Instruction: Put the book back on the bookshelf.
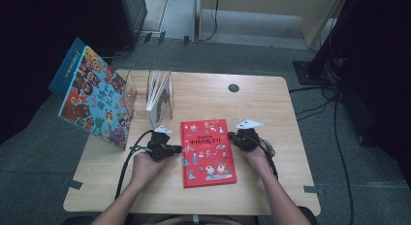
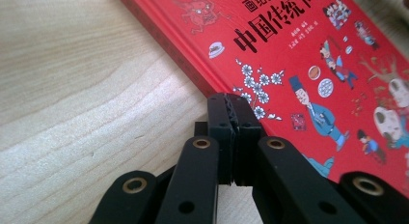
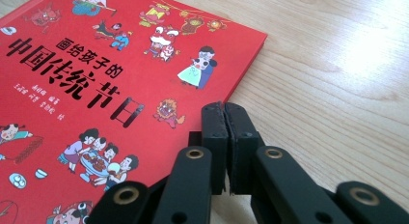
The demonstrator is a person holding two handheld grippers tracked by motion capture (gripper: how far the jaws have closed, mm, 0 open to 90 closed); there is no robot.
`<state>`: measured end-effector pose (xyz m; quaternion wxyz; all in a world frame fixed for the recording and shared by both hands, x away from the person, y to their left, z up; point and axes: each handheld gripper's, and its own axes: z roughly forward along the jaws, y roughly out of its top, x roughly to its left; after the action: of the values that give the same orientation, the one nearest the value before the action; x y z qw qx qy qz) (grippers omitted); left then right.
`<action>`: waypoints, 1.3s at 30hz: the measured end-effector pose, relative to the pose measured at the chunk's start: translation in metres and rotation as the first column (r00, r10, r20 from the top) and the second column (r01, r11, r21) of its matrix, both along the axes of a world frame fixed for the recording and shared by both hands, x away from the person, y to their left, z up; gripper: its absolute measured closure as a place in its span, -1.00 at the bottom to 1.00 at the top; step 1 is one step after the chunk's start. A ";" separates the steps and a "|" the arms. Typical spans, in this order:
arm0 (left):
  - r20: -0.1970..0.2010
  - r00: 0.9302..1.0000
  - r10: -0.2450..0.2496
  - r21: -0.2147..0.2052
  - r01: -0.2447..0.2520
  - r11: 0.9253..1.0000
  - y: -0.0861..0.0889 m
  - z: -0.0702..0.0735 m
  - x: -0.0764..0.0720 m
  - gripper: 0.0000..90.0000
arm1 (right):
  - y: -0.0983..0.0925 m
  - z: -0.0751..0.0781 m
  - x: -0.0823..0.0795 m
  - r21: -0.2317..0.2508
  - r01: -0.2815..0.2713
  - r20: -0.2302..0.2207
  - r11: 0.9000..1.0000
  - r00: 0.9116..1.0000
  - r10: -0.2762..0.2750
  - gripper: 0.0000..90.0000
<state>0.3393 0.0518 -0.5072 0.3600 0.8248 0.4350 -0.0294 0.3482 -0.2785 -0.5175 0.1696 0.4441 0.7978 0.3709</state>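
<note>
Flanking the red book (image 1: 208,152) at the centre of the high view, the left gripper (image 1: 177,149) and right gripper (image 1: 231,136) sit at its two long edges, each with jaws pressed together on nothing. That book lies flat and closed on the wooden table (image 1: 271,113). At upper left a clear rack (image 1: 160,96) holds one book, with another leaning beside it. Shelving the red book looks unstarted: no grip, no lift.
</note>
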 end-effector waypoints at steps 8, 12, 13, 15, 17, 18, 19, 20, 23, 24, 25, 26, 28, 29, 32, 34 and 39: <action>0.003 1.000 0.000 -0.015 0.000 1.000 0.002 0.000 0.000 0.81 | -0.007 0.011 -0.008 0.030 0.030 -0.017 0.999 0.999 -0.030 0.66; 0.020 1.000 0.006 -0.001 -0.006 1.000 0.001 0.001 -0.002 0.74 | -0.003 0.016 -0.017 0.026 0.027 -0.042 0.999 0.999 -0.026 0.51; 0.030 1.000 0.006 0.007 -0.006 1.000 0.000 0.002 -0.003 0.73 | -0.002 0.016 -0.019 0.028 0.021 -0.052 0.999 0.998 -0.020 0.48; 0.038 0.999 0.013 0.007 -0.013 1.000 0.000 0.002 -0.004 0.69 | 0.001 0.016 -0.022 0.027 0.017 -0.071 0.999 0.997 -0.015 0.43; 0.037 0.999 0.022 -0.001 -0.022 1.000 0.001 0.001 -0.004 0.64 | 0.005 0.017 -0.026 0.009 0.005 -0.097 1.000 0.995 -0.004 0.41; 0.036 0.999 0.022 -0.001 -0.022 1.000 0.001 0.002 -0.004 0.59 | 0.007 0.017 -0.028 0.014 -0.001 -0.098 1.000 0.995 0.003 0.42; 0.036 0.999 0.020 -0.002 -0.020 1.000 0.001 0.002 -0.004 0.57 | 0.008 0.016 -0.031 0.018 -0.005 -0.102 1.000 0.995 0.006 0.41; 0.032 0.999 0.017 -0.002 -0.017 1.000 0.002 0.002 -0.004 0.56 | 0.010 0.016 -0.033 0.008 -0.009 -0.097 1.000 0.995 0.010 0.39; 0.035 0.999 0.026 0.002 -0.026 1.000 0.002 0.003 -0.004 0.49 | 0.014 0.018 -0.037 -0.005 -0.004 -0.110 1.000 0.994 0.003 0.35; 0.038 0.999 0.026 0.002 -0.026 1.000 0.002 0.003 -0.004 0.45 | 0.014 0.018 -0.037 -0.004 0.001 -0.123 1.000 0.992 -0.002 0.33; 0.035 0.999 0.024 -0.003 -0.024 1.000 0.002 0.003 -0.004 0.39 | 0.014 0.018 -0.037 -0.001 0.006 -0.131 1.000 0.991 -0.006 0.32; 0.026 0.999 0.023 -0.017 -0.023 1.000 0.003 0.003 -0.003 0.33 | 0.014 0.018 -0.037 0.005 0.017 -0.142 1.000 0.990 -0.016 0.31; 0.029 0.999 0.015 -0.018 -0.015 1.000 0.002 0.003 -0.004 0.22 | 0.012 0.019 -0.036 0.020 0.031 -0.177 0.999 0.984 -0.026 0.33; 0.036 0.999 0.011 -0.011 -0.010 1.000 0.002 0.003 -0.005 0.21 | 0.012 0.020 -0.036 0.021 0.043 -0.199 0.999 0.979 -0.038 0.33; 0.040 0.999 0.007 0.001 -0.007 1.000 -0.001 0.004 -0.006 0.13 | 0.011 0.024 -0.032 0.028 0.053 -0.256 0.998 0.966 -0.044 0.33; 0.035 0.999 0.004 -0.003 -0.004 1.000 -0.001 0.004 -0.006 0.08 | 0.012 0.025 -0.027 0.028 0.053 -0.296 0.998 0.954 -0.042 0.32; 0.014 1.000 0.004 -0.006 -0.004 1.000 -0.001 0.005 -0.006 0.04 | 0.017 0.028 -0.018 0.011 0.048 -0.354 0.999 0.934 -0.041 0.27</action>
<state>0.3336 0.0508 -0.5023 0.3657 0.8231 0.4338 -0.0241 0.3301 -0.2617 -0.4895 0.0276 0.5231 0.8014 0.2887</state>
